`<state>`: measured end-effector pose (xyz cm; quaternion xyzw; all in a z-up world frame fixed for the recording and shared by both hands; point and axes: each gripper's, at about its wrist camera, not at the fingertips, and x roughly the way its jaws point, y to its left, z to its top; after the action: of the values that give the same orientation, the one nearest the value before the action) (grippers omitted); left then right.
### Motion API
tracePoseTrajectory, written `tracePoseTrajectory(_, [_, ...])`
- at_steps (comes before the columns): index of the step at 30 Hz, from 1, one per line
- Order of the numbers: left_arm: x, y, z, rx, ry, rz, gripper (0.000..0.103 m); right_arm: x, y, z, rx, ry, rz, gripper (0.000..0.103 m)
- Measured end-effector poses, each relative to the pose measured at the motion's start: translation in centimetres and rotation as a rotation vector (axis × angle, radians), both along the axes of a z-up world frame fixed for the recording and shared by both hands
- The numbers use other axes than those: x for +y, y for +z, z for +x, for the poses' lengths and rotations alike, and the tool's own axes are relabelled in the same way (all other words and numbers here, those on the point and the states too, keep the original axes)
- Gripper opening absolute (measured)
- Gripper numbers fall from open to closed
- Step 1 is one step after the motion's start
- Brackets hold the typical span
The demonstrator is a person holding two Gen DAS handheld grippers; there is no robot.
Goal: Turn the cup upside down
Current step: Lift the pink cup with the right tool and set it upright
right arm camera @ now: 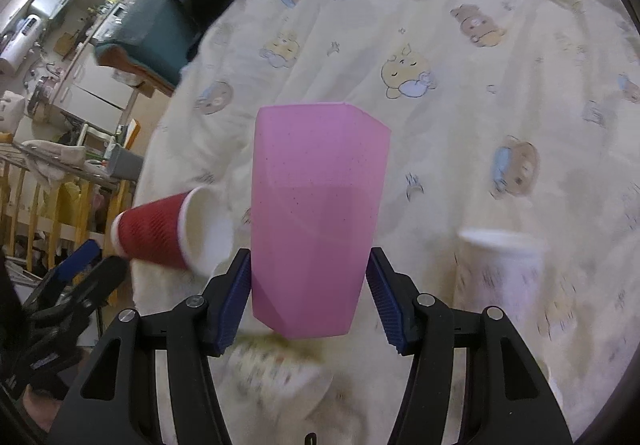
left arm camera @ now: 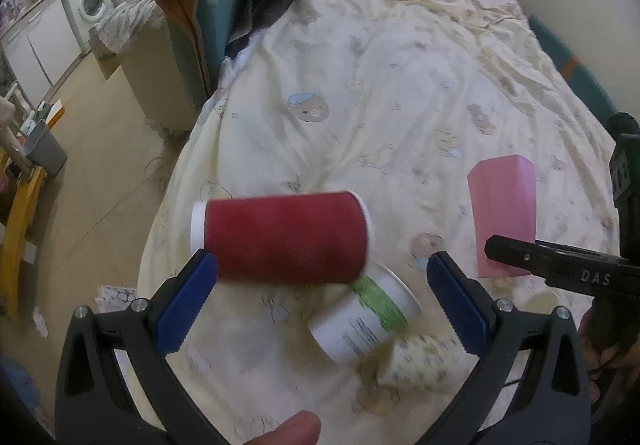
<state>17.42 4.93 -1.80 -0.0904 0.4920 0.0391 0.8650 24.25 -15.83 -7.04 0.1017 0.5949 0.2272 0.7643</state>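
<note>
A red ribbed paper cup [left arm camera: 284, 239] lies on its side, blurred, just beyond my open left gripper [left arm camera: 320, 277], its mouth to the right; it touches the left blue pad [left arm camera: 188, 297]. It also shows in the right wrist view [right arm camera: 160, 235]. A pink faceted cup [right arm camera: 316, 221] stands base up between the pads of my right gripper [right arm camera: 306, 285]; the left pad [right arm camera: 234, 301] touches it, the right pad stands apart. The pink cup also shows in the left wrist view [left arm camera: 502, 213].
A white cup with a green band [left arm camera: 364, 319] and a patterned cup [left arm camera: 424, 359] lie on the cream cartoon-print quilt [left arm camera: 380, 93]. A white patterned cup [right arm camera: 500, 273] stands at the right. The bed edge drops to the floor [left arm camera: 92, 165] on the left.
</note>
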Motion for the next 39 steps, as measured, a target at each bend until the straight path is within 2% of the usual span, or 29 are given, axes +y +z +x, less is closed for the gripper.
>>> tracePoseTrajectory(10, [-2.1, 2.9, -8.3, -0.056, -0.031, -0.041, 0.103, -2.5, 6.7, -10.3, -0.089, -0.019, 0.040, 0.060])
tracePoseTrajectory(14, [-2.2, 3.0, -11.2, -0.049, -0.038, -0.042, 0.103, -3.4, 7.9, -14.4, -0.103, -0.023, 0.049, 0.060])
tracePoseTrajectory(18, [-2.1, 2.6, -13.6, -0.041, -0.035, -0.047, 0.103, -4.4, 7.7, -18.2, -0.088, -0.039, 0.066, 0.060])
tracePoseTrajectory(21, [-2.4, 2.0, -15.1, -0.048, -0.035, -0.030, 0.103, -4.6, 6.8, -20.5, -0.067, -0.033, 0.075, 0.060])
tracePoseTrajectory(27, [-3.1, 0.2, -16.8, -0.045, -0.051, 0.028, 0.103, -4.0, 1.7, -22.9, 0.049, -0.027, 0.077, 0.060])
tracePoseTrajectory(33, [-2.8, -1.3, -16.9, -0.019, -0.039, 0.030, 0.103, -3.7, -3.4, -23.3, 0.151, -0.055, 0.082, 0.060])
tracePoseTrajectory(39, [-3.1, -2.5, -17.1, 0.011, -0.051, 0.029, 0.103, -3.2, -6.1, -22.8, 0.174, -0.049, 0.066, 0.060])
